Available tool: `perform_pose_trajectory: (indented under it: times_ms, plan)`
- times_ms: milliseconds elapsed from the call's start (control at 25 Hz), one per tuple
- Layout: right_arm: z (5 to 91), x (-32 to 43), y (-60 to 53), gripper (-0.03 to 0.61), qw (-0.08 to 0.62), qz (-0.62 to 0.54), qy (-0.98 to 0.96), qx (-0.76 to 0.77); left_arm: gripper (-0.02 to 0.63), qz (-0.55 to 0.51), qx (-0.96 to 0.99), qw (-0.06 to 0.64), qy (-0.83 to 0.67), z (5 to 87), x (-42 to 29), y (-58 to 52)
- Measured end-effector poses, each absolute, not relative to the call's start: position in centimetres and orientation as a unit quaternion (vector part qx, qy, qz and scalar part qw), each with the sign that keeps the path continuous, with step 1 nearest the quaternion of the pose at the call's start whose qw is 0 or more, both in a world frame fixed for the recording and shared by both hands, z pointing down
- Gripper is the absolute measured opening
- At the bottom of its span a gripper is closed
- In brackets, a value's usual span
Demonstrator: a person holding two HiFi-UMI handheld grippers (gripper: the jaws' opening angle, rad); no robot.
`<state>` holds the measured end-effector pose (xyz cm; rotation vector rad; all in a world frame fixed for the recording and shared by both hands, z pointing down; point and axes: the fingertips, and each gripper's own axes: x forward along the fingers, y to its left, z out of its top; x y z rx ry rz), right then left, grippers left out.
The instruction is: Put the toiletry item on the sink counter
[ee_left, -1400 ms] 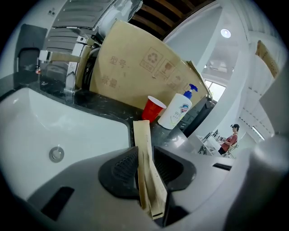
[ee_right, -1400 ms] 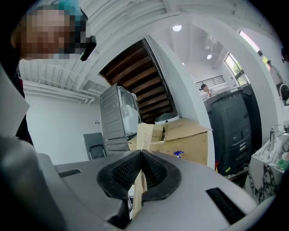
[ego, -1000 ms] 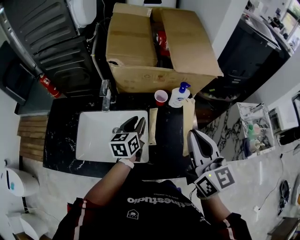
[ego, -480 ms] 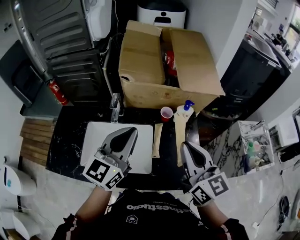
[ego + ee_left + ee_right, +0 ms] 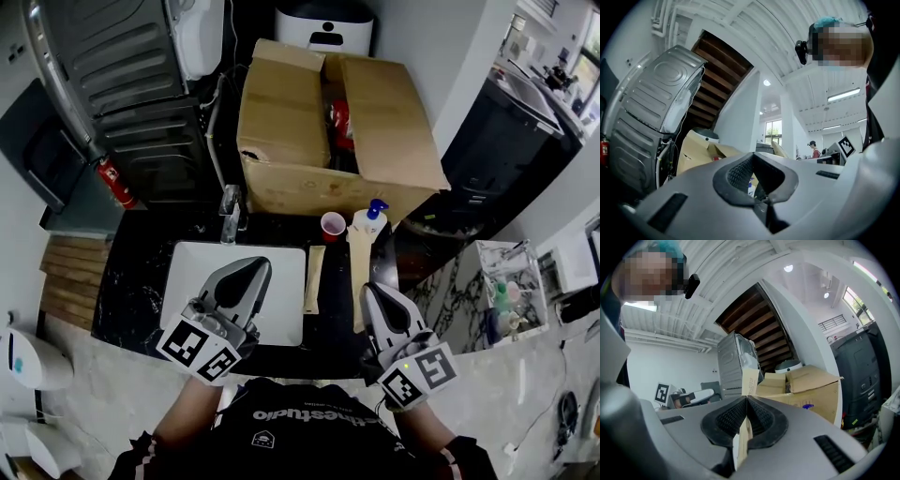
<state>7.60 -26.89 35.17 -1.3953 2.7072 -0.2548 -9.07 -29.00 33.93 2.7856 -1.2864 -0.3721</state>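
The long tan cardboard toiletry box (image 5: 360, 267) is clamped at its near end in the right gripper (image 5: 375, 296), its long axis running up-frame over the black counter (image 5: 131, 281) right of centre, while the left gripper (image 5: 249, 270) is held shut and empty over the white sink (image 5: 192, 267).

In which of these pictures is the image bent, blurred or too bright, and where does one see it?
Head view: sharp, but straight lines bow near the edges; the white sink stands bright against the dark counter. Left gripper view: strong fisheye, black corners, glare from the ceiling lamp. Right gripper view: same fisheye and black corners.
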Motion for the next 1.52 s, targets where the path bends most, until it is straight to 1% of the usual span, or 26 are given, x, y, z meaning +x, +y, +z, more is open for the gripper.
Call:
perform_pose_trajectory:
  times_ms: [280, 520, 840, 1200, 1520]
  plan:
    - [35.4, 8.3, -27.4, 0.040, 0.043, -0.091, 0.880, -0.465, 0.014, -0.120, 0.902, 0.037, -0.414, 34.5, -8.8, -29.1]
    - [37.5, 9.4, -29.1, 0.040, 0.021, -0.115, 0.863, -0.491, 0.015, -0.119, 0.898, 0.056, -0.419, 35.8, -9.8, -29.0]
    - [46.2, 11.3, -33.1, 0.040, -0.034, -0.247, 0.807, -0.534, 0.014, -0.112, 0.892, 0.058, -0.434, 37.3, -11.4, -28.8]
    - [56.9, 10.5, -37.2, 0.040, -0.136, -0.287, 0.770, -0.554, 0.015, -0.095, 0.883, 0.073, -0.453, 40.4, -13.3, -29.2]
    - [64.0, 11.5, -39.2, 0.040, -0.176, -0.341, 0.714, -0.586, 0.015, -0.091, 0.879, 0.082, -0.461, 41.1, -14.4, -29.4]
